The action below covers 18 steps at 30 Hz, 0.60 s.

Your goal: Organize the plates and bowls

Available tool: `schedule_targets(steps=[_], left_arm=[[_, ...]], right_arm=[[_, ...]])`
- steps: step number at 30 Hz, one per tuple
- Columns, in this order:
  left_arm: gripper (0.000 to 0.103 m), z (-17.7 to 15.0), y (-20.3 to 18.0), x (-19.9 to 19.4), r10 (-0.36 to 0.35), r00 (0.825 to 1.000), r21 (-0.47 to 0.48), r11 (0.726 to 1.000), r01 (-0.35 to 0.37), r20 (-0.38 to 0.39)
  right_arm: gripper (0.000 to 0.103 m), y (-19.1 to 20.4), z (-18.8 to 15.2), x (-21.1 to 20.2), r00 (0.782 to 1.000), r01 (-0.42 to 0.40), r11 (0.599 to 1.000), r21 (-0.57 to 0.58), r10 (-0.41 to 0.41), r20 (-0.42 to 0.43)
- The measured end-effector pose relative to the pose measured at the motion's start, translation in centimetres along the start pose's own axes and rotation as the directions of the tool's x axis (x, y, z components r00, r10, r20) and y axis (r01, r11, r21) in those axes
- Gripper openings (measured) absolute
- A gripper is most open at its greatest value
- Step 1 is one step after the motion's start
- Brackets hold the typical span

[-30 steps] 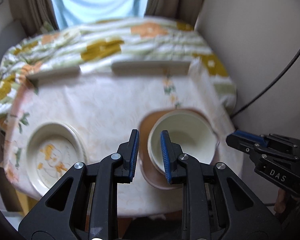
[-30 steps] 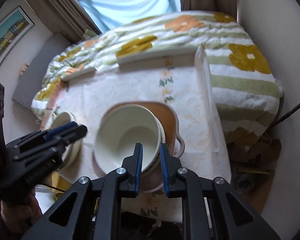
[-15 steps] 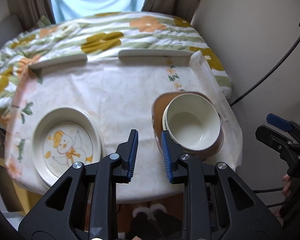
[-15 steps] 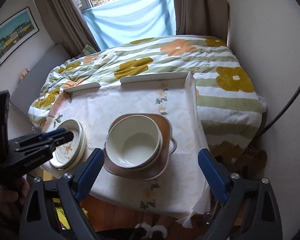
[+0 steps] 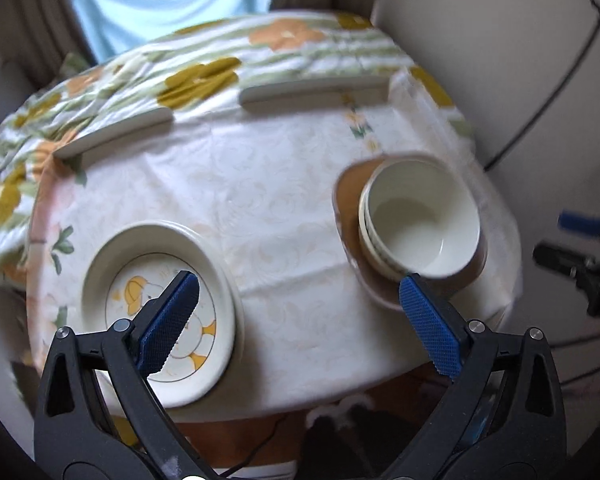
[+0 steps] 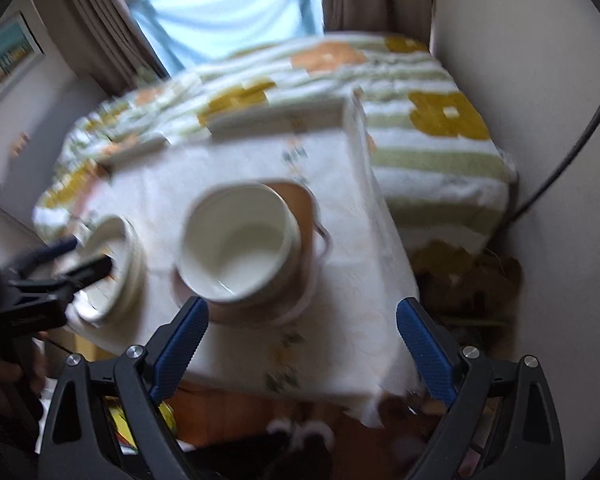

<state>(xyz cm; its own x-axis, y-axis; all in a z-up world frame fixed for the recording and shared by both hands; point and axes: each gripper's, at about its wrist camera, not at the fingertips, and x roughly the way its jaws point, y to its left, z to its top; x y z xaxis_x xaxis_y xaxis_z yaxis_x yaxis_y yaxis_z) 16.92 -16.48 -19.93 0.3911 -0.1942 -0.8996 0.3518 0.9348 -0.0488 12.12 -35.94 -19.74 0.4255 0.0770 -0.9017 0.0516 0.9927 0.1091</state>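
Your left gripper [image 5: 300,320] and right gripper [image 6: 302,340] both hang spread wide, holding nothing. The white bowls [image 5: 420,228] sit nested on the brown plate [image 5: 348,200]; the duck plate [image 5: 160,312] lies well apart on the tablecloth [image 5: 260,208].

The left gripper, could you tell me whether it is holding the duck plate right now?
No, the left gripper is open and empty above the table, and the duck plate lies flat.
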Motion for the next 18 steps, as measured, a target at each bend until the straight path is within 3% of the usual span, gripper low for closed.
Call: schedule_targets(steps=[3, 8, 11, 14, 18], left_arm=[[0.1, 0.2, -0.4, 2.2, -0.024, 0.996, 0.008, 1.0, 0.025, -0.085], [0.1, 0.9, -1.1, 5.4, -0.006, 0.984, 0.024, 1.0, 0.011, -0.18], [0.097, 1.4, -1.4, 7.2, -0.035, 0.971, 0.013, 0.999, 0.039, -0.239], [0.084, 1.6, -2.1, 8.6, -0.03, 0.958, 0.036, 0.998, 0.042, -0.284], [0.074, 1.6, -2.7, 10.3, -0.059, 0.945, 0.036, 0.997, 0.075, -0.322]], right_arm=[[0.094, -0.1, 0.1, 1.9, 0.997, 0.033, 0.998, -0.059, -0.037, -0.069], [0.093, -0.7, 1.0, 5.4, 0.986, 0.006, 0.995, -0.098, -0.023, -0.166], [0.082, -0.3, 1.8, 7.2, 0.973, -0.019, 0.989, -0.146, -0.016, -0.232], [0.075, 0.3, 2.2, 8.6, 0.959, -0.031, 0.977, -0.21, -0.03, -0.282], [0.06, 1.0, 2.5, 10.3, 0.94, -0.067, 0.956, -0.285, -0.036, -0.34]])
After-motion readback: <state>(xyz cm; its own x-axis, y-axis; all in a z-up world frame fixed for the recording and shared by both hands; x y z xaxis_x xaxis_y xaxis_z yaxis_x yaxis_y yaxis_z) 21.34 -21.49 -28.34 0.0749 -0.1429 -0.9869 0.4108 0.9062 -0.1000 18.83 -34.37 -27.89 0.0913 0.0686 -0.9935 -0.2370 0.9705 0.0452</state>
